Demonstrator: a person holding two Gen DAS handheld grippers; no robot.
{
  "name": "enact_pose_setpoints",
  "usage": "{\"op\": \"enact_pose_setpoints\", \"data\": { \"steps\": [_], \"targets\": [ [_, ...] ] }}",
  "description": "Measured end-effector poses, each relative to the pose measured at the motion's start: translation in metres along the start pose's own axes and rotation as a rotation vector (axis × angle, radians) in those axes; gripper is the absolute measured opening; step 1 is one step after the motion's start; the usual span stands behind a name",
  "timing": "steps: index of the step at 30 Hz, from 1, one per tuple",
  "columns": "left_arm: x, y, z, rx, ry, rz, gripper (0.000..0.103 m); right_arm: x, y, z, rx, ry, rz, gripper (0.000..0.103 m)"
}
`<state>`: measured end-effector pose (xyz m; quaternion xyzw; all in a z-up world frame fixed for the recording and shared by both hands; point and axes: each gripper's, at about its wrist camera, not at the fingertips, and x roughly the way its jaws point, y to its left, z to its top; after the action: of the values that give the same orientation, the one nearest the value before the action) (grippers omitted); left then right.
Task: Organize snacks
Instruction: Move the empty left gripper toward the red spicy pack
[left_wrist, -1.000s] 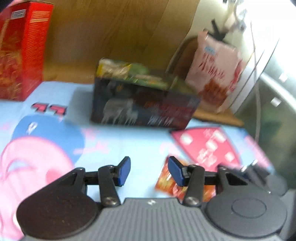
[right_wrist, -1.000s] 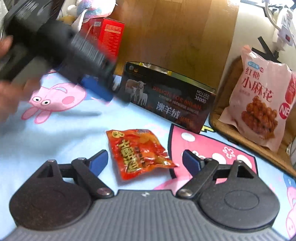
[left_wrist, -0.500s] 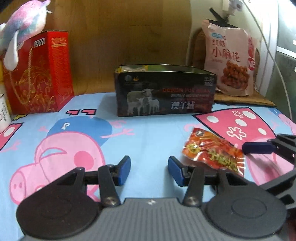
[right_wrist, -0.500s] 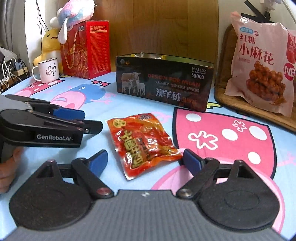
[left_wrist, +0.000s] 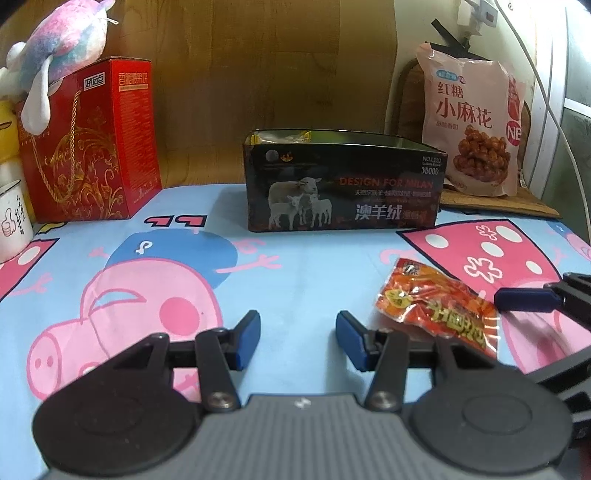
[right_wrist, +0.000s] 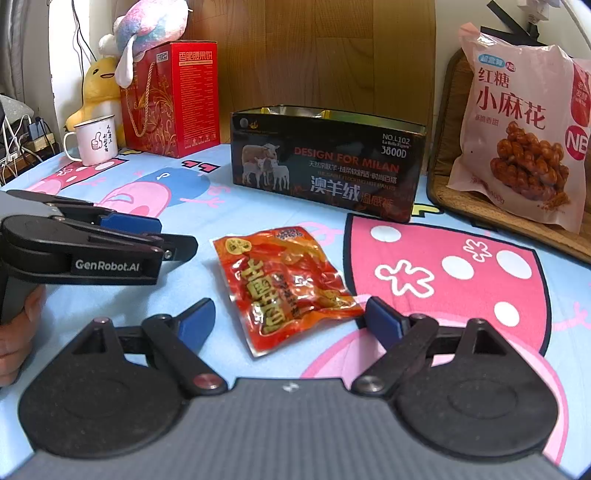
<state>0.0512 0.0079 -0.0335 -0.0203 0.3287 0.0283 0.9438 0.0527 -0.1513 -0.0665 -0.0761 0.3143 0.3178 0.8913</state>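
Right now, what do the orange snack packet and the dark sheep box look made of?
Orange snack packet: thin plastic film, glossy; it shows wrinkles, glare and crimped sealed edges. Dark sheep box: probably printed cardboard with a shiny, gold-looking lining at the open top; thin metal is also possible, the frames leave it open.

The left gripper's right finger (left_wrist: 352, 345) hides the near corner of the red snack packet (left_wrist: 439, 308). Beyond the fingers, the black box's (right_wrist: 325, 162) contents are barely visible. Left of the fingers, the person's hand (right_wrist: 16, 339) is cut off by the frame's edge.
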Motion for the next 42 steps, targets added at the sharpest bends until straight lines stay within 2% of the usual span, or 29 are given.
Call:
{"op": "enact_pose_setpoints", "data": {
  "steps": [42],
  "targets": [
    [0.0028,-0.0017,0.0024,0.007,0.012,0.043,0.057,0.0011,-0.0012,-0.0004,0.003,0.001,-0.01,0.091]
  ]
}}
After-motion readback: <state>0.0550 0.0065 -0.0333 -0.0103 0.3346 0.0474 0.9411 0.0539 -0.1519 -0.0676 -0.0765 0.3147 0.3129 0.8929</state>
